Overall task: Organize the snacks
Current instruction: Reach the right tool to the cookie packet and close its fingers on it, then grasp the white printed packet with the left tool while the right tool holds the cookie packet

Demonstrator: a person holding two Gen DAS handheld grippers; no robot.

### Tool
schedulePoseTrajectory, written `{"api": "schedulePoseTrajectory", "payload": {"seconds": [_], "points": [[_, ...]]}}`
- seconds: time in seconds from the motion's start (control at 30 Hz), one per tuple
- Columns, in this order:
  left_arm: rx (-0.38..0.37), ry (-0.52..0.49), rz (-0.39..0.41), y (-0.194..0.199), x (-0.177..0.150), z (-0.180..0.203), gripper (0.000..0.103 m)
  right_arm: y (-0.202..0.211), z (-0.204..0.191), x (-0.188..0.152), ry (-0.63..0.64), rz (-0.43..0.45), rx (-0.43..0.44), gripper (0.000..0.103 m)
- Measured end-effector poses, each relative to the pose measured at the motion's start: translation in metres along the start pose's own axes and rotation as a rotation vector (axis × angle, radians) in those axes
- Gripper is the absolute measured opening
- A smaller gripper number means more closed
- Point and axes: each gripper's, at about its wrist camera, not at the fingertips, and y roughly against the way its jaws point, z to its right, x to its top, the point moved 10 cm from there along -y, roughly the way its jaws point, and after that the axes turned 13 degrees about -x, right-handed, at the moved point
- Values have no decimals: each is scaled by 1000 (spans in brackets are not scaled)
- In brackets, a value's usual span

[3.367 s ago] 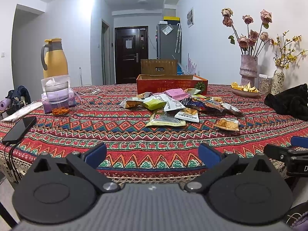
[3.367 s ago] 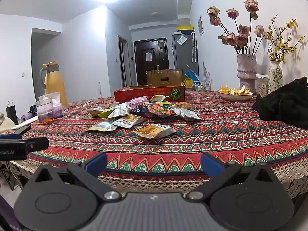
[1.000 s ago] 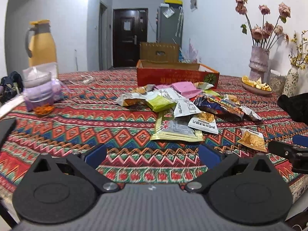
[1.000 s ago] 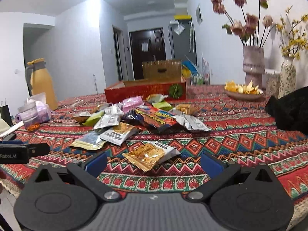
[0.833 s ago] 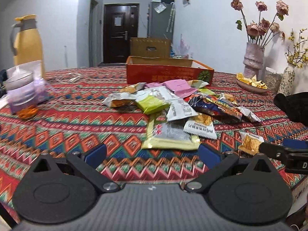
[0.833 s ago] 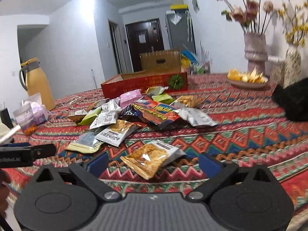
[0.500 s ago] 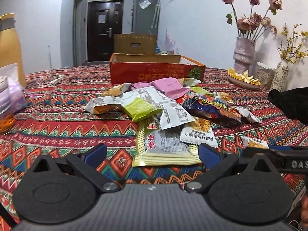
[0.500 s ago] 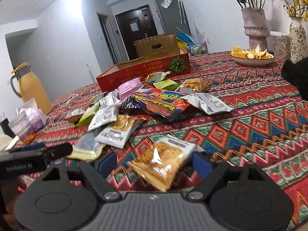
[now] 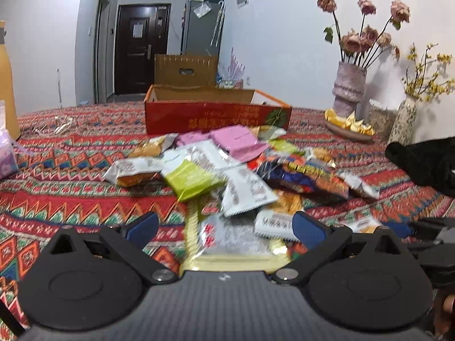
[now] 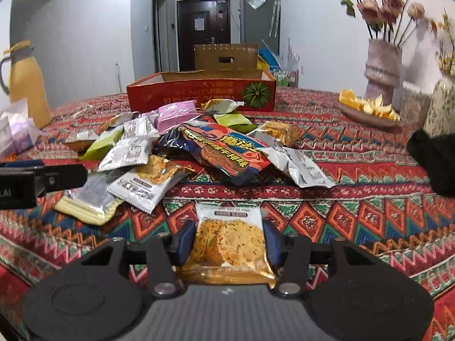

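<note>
A small clear packet with a golden crispy cake (image 10: 229, 241) lies on the patterned tabletop (image 10: 355, 199), at the near edge of the scene and apart from the other snacks. The right tool (image 10: 229, 241) is around it: the two blue pads (image 10: 183, 241) stand at the left and right sides of the packet and the jaws are closing on it. The pads seem to touch the wrapper, but a firm press cannot be told.

Just behind this packet is the pile of snacks (image 10: 199, 147). A long red and blue bag (image 10: 227, 153) lies on top in the middle, silver packets (image 10: 298, 167) are to its right, a white packet with a cake (image 10: 148, 182) and a yellow-edged flat bag (image 10: 85, 201) are to its left, and a pink packet (image 10: 176, 113) and green ones are farther back. Beyond the pile stands an open red cardboard box (image 10: 199, 92).

The left tool (image 9: 224, 227) is wide, with nothing pressed between its pads; the yellow-edged flat bag (image 9: 233, 236) lies on the tabletop below the gap. In the right wrist view this tool appears at the left edge as a dark bar.

On the far right are a vase with dried roses (image 10: 382, 68) and a dish of orange slices (image 10: 366, 108). A yellow jug (image 10: 27, 91) stands at the far left.
</note>
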Motion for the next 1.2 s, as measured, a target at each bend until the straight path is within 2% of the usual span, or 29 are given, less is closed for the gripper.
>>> {"api": "schedulePoseTrajectory", "payload": {"seconds": [0.13, 0.2, 0.27, 0.3, 0.43, 0.57, 0.67, 0.73, 0.8, 0.9, 1.2], "points": [[20, 28, 2, -12, 12, 5, 86, 0, -3, -1, 53, 46, 39, 49], [13, 75, -25, -22, 13, 5, 76, -1, -3, 0, 51, 30, 39, 49], [11, 115, -56, -35, 12, 4, 72, -1, -4, 1, 64, 31, 58, 45], [21, 124, -70, -41, 12, 4, 72, 0, -3, 2, 64, 31, 76, 40], [51, 101, -66, -56, 17, 8, 72, 1, 7, 5, 96, 48, 51, 40], [86, 83, -77, -75, 22, 12, 72, 3, 18, 16, 92, 102, 78, 40], [139, 75, -102, -87, 18, 8, 72, 8, 21, 25, 92, 148, 97, 40], [160, 83, -114, -91, 14, 6, 64, 10, 22, 30, 88, 174, 119, 40], [177, 70, -101, -86, 15, 9, 53, 13, 23, 33, 82, 194, 137, 40], [171, 64, -88, -72, 17, 17, 46, 17, 25, 32, 79, 214, 157, 40], [123, 35, -46, -23, 19, 49, 41, 27, 26, 28, 64, 237, 185, 40]]}}
